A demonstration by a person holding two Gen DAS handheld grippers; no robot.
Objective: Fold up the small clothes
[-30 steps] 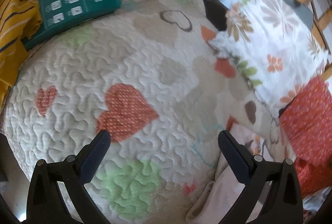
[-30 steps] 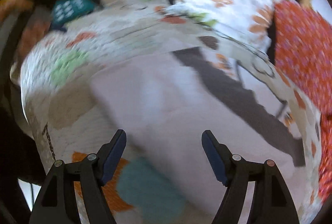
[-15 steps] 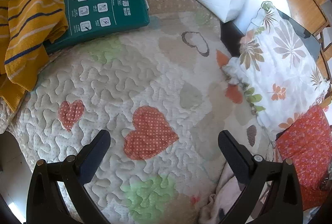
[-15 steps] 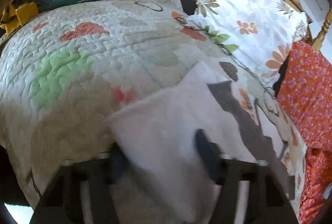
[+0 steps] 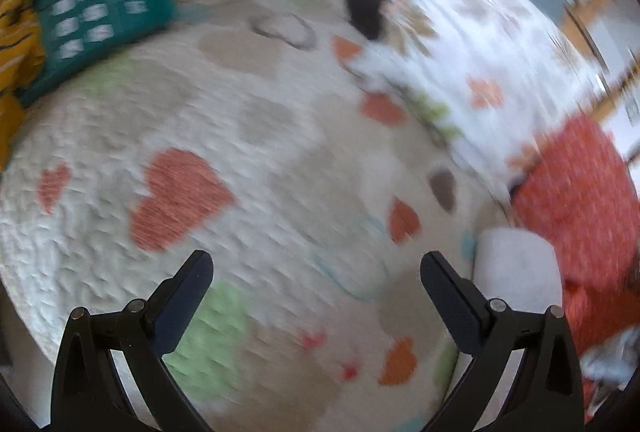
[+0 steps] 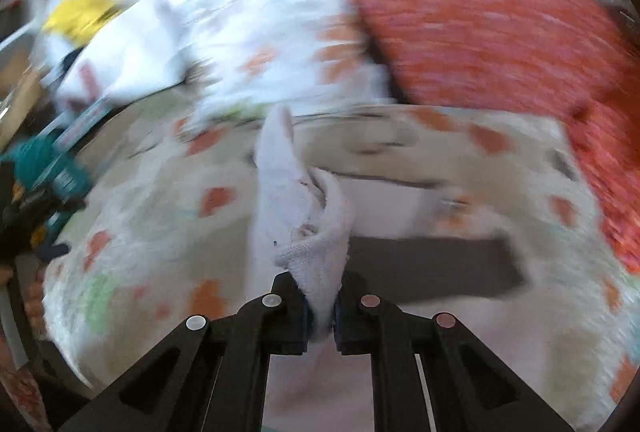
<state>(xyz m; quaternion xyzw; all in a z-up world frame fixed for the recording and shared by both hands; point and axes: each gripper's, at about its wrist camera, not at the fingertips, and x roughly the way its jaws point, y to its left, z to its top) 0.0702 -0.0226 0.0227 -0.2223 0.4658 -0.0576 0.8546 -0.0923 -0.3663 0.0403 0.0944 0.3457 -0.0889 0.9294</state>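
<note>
The right gripper [image 6: 320,306] had just squeezed tight on a small white cloth [image 6: 298,208], which hung over the heart quilt [image 6: 132,216]. The left gripper [image 5: 316,274] stood wide open with nothing in it, above the quilt.

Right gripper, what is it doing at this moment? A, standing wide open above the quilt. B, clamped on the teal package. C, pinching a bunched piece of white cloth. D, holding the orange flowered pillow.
C: in the right wrist view the right gripper, whose jaws have just been closing, is shut on the white cloth, which stands up bunched between the pads above the heart-patterned quilt.
</note>
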